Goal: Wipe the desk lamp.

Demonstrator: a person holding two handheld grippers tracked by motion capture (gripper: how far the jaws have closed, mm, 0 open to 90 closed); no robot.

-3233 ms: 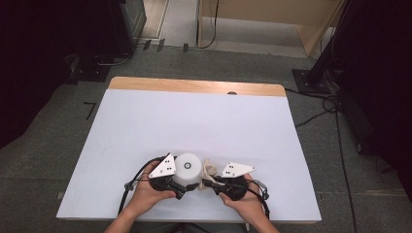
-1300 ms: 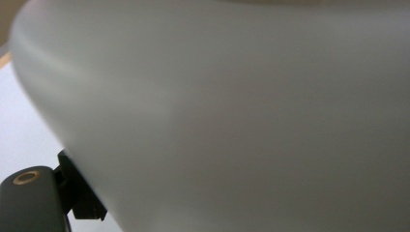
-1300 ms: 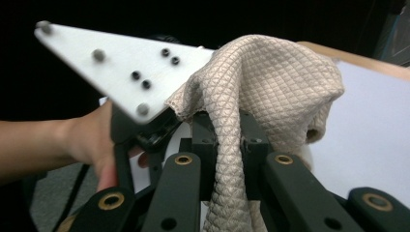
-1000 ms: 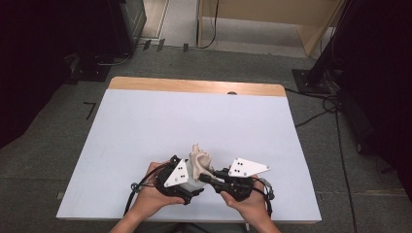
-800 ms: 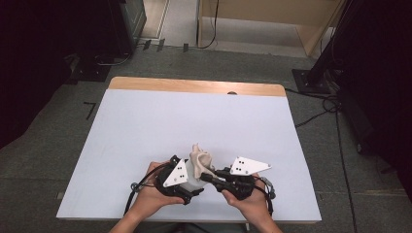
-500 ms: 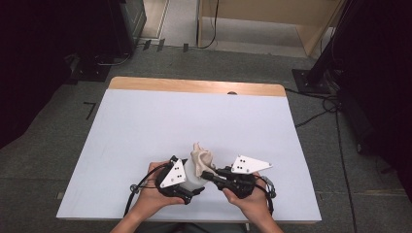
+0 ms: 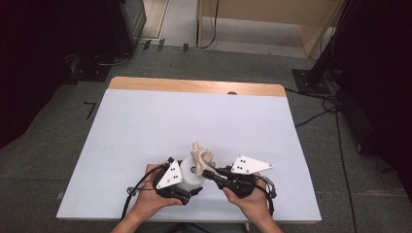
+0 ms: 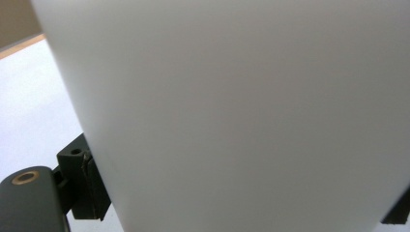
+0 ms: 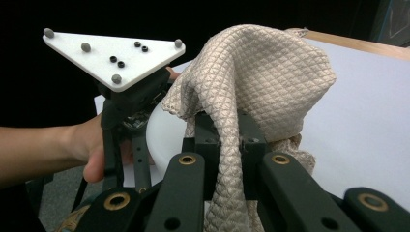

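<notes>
Left gripper (image 7: pixel 187 182): clamped on white cup (image 7: pixel 190 174), one finger pad (image 8: pixel 94 186) flat against cup wall, second finger just peeking at far edge of left gripper view. Cup wall right up against the left fingers, nothing between.

Cup: tipped toward the right hand, mouth facing right gripper, long axis roughly level and running left to right between the two sets of fingers. Off or barely on the counter (image 7: pixel 145 126), cannot tell which. Sits at near edge of counter, between both hands.

Cloth (image 9: pixel 261 82): beige, quilted texture, bunched up. Pinched in right gripper (image 9: pixel 227 140), fingers closed tight on it. Most of the cloth bulges up and forward past the right fingertips, a tail hanging below them. In high view the cloth (image 7: pixel 203 158) sits at the cup mouth, just beyond the right fingers, touching or just over the rim; how deep inside, cannot tell.

Key relation: cup mouth lies straight ahead of the right fingers, cup axis about in line with them. Judging from that, wiping the cup looks like the job, next push along the axis into the cup, left hand bracing.

Nearer hand: left owns the cup, right owns the cloth, both within touching range of each other.

Count: one cup, one cloth, two grippers.
</notes>
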